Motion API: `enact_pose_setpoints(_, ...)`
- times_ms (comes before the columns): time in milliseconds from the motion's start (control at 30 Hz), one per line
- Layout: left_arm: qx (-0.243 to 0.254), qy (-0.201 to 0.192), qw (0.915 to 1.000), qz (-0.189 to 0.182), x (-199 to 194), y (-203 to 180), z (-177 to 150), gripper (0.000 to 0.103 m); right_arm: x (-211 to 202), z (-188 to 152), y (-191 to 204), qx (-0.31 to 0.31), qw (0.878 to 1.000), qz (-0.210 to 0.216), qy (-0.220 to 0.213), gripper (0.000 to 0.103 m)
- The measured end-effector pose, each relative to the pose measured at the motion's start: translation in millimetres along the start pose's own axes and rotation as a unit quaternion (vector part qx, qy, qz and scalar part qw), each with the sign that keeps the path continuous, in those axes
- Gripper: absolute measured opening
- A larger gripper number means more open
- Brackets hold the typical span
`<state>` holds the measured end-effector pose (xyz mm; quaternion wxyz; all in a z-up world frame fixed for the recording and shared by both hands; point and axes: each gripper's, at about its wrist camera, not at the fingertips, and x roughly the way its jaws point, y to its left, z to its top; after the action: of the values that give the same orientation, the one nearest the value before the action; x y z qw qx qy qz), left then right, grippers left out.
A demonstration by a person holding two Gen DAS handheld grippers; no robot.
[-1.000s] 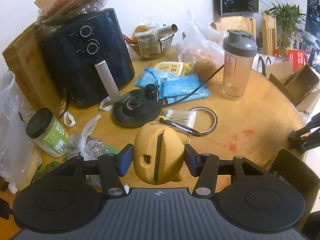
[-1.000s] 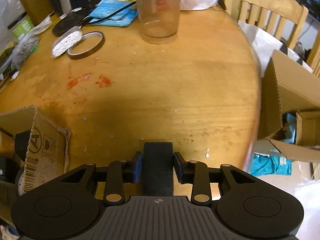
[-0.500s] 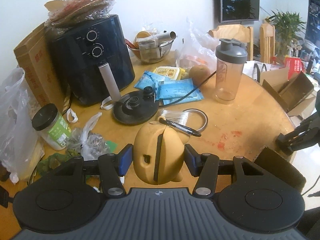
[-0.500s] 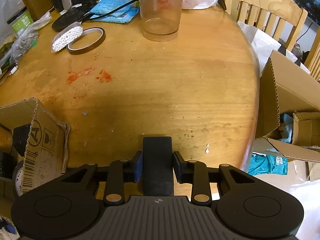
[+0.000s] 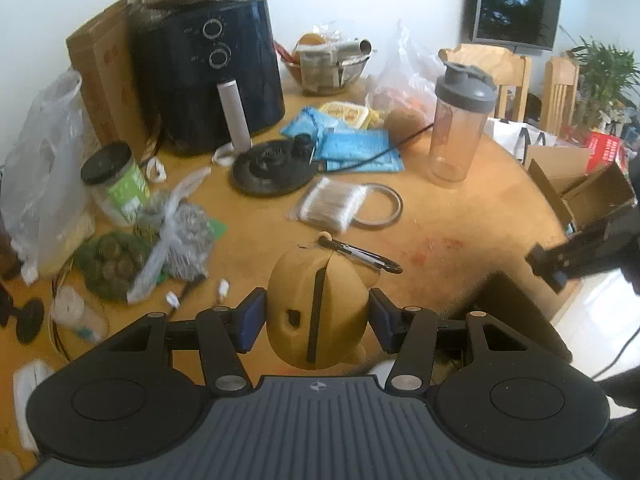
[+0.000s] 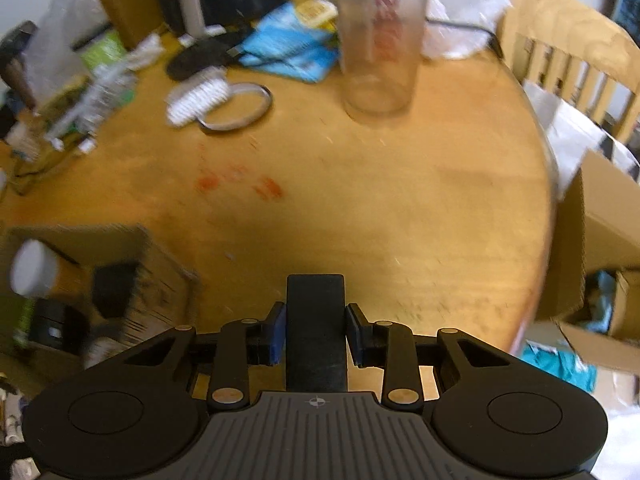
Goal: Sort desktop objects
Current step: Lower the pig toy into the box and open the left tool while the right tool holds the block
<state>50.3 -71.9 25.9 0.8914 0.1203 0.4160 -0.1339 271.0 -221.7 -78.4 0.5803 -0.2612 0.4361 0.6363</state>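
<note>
My left gripper (image 5: 316,320) is shut on a yellow rounded case (image 5: 316,304) with a black strip down its front. A black carabiner clip (image 5: 360,256) hangs from its far end, above the wooden table (image 5: 460,232). My right gripper (image 6: 316,336) is shut on a flat black block (image 6: 316,320), held over the table's near edge (image 6: 360,220). In the left wrist view the right gripper's fingers (image 5: 560,264) show at the right edge.
A shaker bottle (image 6: 378,40), a tape ring (image 6: 236,108) and a cotton swab pack (image 5: 332,204) lie mid-table. An air fryer (image 5: 208,72), a kettle base (image 5: 276,164), a jar (image 5: 116,184) and bags crowd the left. An open cardboard box (image 6: 120,264) stands near left.
The left gripper drew back across the table with the yellow case, showing more clutter at the left. The right gripper rose with the black block, so more of the box's inside shows.
</note>
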Motion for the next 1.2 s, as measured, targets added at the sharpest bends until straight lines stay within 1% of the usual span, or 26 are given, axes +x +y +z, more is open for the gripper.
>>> enact_pose_setpoints(100,-0.007,0.013,0.9999,0.004,-1,-9,-9,0.054,-12,12,4,-0.011,0.999,0.025,-0.017,0.034)
enact_pose_setpoints(267,-0.043,0.039,0.9983,0.004,-2,-20,-24,0.054,-28,28,7,-0.017,0.997,0.063,-0.042,0.034)
enact_pose_setpoints(333,-0.047,0.048,0.9977,0.006,-3,-26,-31,0.054,-34,33,9,-0.023,0.995,0.078,-0.051,0.034)
enact_pose_setpoints(600,-0.063,0.099,0.993,0.014,4,-47,-55,0.054,-43,38,20,-0.043,0.99,0.12,-0.06,0.034)
enact_pose_setpoints(767,-0.036,0.125,0.9914,0.012,11,-57,-66,0.054,-46,33,27,-0.049,0.989,0.123,-0.06,0.034)
enact_pose_setpoints(833,-0.038,0.135,0.99,0.006,14,-57,-68,0.054,-48,31,29,-0.044,0.989,0.124,-0.06,0.034)
enact_pose_setpoints(900,-0.029,0.149,0.9884,0.0,17,-59,-70,0.054,-49,31,31,-0.042,0.99,0.123,-0.06,0.034)
enact_pose_setpoints(967,-0.025,0.161,0.9866,0.004,21,-59,-71,0.054,-49,29,33,-0.04,0.99,0.122,-0.059,0.034)
enact_pose_setpoints(1067,-0.054,0.178,0.9825,-0.001,27,-51,-70,0.054,-49,27,36,-0.038,0.991,0.119,-0.056,0.034)
enact_pose_setpoints(1200,-0.113,0.211,0.9709,-0.006,37,-35,-66,0.054,-50,24,41,-0.034,0.991,0.116,-0.055,0.034)
